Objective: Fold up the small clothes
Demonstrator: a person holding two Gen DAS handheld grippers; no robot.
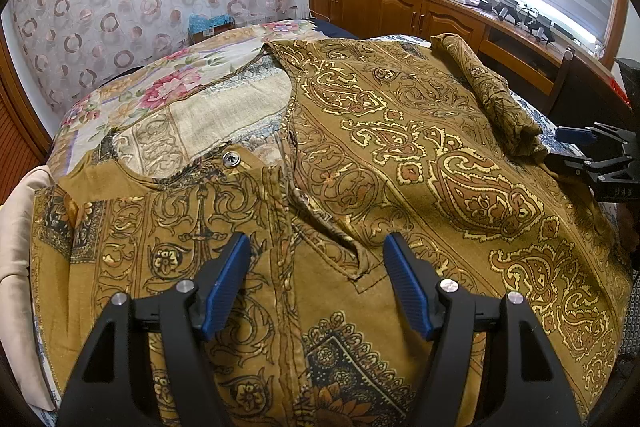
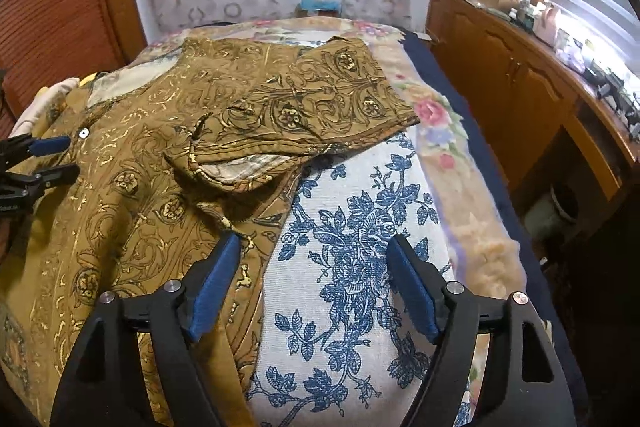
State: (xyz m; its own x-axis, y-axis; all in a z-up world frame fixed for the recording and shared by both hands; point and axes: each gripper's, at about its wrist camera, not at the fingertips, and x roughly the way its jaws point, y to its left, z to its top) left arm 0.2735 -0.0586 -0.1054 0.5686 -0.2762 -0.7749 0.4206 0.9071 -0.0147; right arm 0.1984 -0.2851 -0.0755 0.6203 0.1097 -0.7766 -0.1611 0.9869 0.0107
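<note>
1. Two handheld grippers hang over a bed: the left gripper (image 1: 316, 283) is poised above the front placket of a mustard paisley shirt (image 1: 400, 155), its blue fingers (image 1: 228, 283) spread wide with nothing between them; the right gripper (image 2: 314, 287) is equally wide open and empty-handed, straddling the shirt's side edge where it meets a blue floral cloth (image 2: 360, 251).

2. The one shirt in play lies spread front-up across the bed (image 2: 436, 131), its neckline open toward the headboard end and the blue floral cloth under its right side.

3. One sleeve (image 2: 312, 103) is already laid in over the shirt's body; by the look of it, the sleeve-folding step is under way and no body fold is made yet.

4. The next move likely calls for a pinch on the shirt's side edge or hem, both hands lifting together so the loose cloth does not bunch.

5. One white button (image 1: 231, 158) shows at the collar; no second garment can be made out.

6. A wooden sideboard (image 1: 400, 11) under the window holds clutter too small to count.
</note>
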